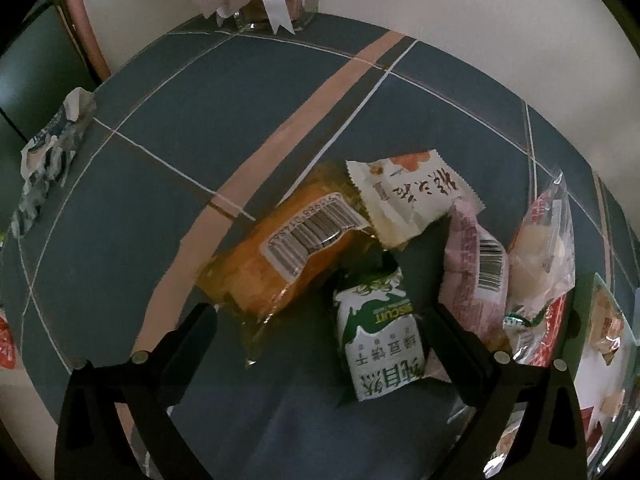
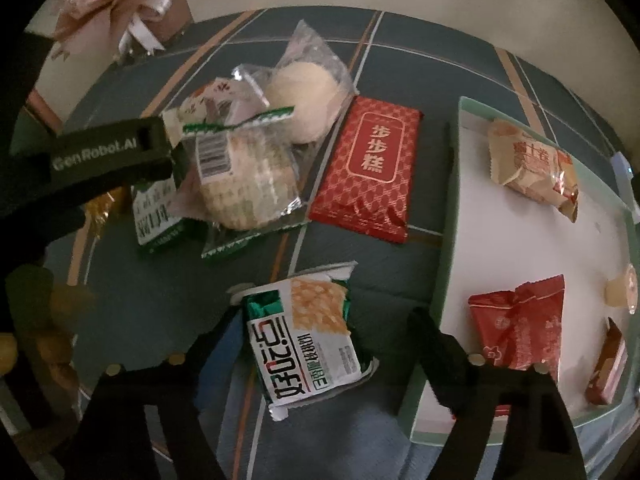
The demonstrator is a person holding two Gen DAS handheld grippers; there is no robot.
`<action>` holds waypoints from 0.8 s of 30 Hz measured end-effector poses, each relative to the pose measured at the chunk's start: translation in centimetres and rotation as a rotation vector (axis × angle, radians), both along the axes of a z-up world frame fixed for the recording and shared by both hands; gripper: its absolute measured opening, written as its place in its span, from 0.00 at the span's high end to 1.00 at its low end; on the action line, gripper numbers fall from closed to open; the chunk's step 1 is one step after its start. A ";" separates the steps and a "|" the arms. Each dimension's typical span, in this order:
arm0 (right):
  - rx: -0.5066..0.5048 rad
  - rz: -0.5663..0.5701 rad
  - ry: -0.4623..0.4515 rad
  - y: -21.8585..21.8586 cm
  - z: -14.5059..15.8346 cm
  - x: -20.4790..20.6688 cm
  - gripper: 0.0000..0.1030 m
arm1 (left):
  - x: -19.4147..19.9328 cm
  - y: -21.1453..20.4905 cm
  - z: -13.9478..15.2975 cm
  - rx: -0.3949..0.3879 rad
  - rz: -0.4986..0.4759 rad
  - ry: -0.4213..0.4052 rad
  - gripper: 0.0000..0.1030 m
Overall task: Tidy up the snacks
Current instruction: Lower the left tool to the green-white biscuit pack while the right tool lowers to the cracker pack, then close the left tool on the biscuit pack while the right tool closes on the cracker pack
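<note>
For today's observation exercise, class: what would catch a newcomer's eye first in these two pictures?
First, the red packet with gold lettering on the dark plaid tablecloth, just left of the pale tray. Next, the white and green snack pack lying between the open fingers of the right claw. In the left view, an orange packet with a barcode lies ahead of the left claw.

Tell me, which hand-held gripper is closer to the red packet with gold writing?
Right. The right hand-held gripper straddles a white-green packet just below the red packet; the left hand-held gripper is farther, beyond the clear-wrapped biscuits.
</note>
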State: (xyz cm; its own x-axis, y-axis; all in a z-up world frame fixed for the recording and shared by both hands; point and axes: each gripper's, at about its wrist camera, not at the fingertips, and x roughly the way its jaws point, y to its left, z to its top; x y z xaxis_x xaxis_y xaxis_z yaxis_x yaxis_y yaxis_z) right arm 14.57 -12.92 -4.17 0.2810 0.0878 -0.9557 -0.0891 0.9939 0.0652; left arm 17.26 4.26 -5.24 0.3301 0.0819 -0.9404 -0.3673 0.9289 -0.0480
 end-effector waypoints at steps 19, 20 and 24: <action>0.079 -0.026 0.036 -2.2 -0.8 -0.3 0.46 | 0.4 -2.2 -1.4 0.021 -0.080 0.105 0.57; 0.079 -0.025 0.037 -2.5 -0.9 -0.3 0.46 | 0.3 -2.3 -1.5 0.019 -0.083 0.113 0.57; 0.066 -0.015 0.047 -2.7 -1.8 -0.4 0.46 | 0.2 -2.7 -1.6 0.020 -0.095 0.135 0.57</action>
State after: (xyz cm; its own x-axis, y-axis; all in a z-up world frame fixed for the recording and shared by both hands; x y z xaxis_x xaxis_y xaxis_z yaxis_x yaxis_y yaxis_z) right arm 14.17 -15.58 -5.95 0.2372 0.1476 -0.9602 -0.0699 0.9884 0.1346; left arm 17.44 1.54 -6.81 0.2078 0.0756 -0.9753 -0.2797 0.9600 0.0148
